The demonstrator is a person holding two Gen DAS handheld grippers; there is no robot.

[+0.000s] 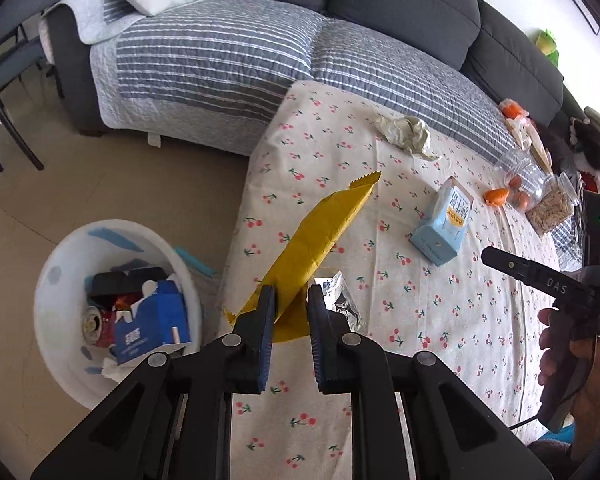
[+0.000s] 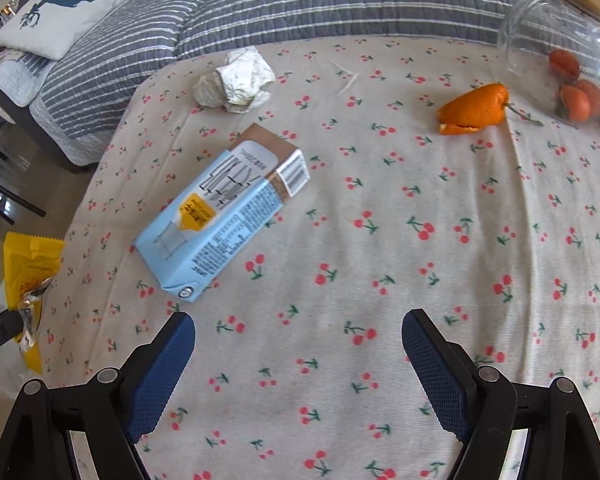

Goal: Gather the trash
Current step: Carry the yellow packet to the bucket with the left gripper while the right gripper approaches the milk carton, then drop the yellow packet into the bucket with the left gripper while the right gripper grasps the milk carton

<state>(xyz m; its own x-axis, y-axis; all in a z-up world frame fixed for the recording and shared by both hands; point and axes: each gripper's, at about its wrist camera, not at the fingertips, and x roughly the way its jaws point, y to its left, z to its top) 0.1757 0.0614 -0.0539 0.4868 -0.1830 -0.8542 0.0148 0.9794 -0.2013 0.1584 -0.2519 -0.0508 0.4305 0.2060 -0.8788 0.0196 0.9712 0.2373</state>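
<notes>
Both tools are black plastic with flat linkage arms joined by round silver rivets. The left gripper (image 1: 291, 300) carries dark blue pads with a fine knurled texture on narrow fingers; the right gripper (image 2: 299, 330) has the same blue textured pads (image 2: 162, 376). Its body bears white letters "DAS" and a small green light. A bare-skinned hand (image 1: 572, 364) wraps its handle, beside a thin black cable.

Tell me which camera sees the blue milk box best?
The right wrist view: the blue milk box lies large and whole on the cherry tablecloth, its print and barcode clear, ahead of the open right hand-held gripper. The left wrist view shows it too, but smaller and farther off.
</notes>
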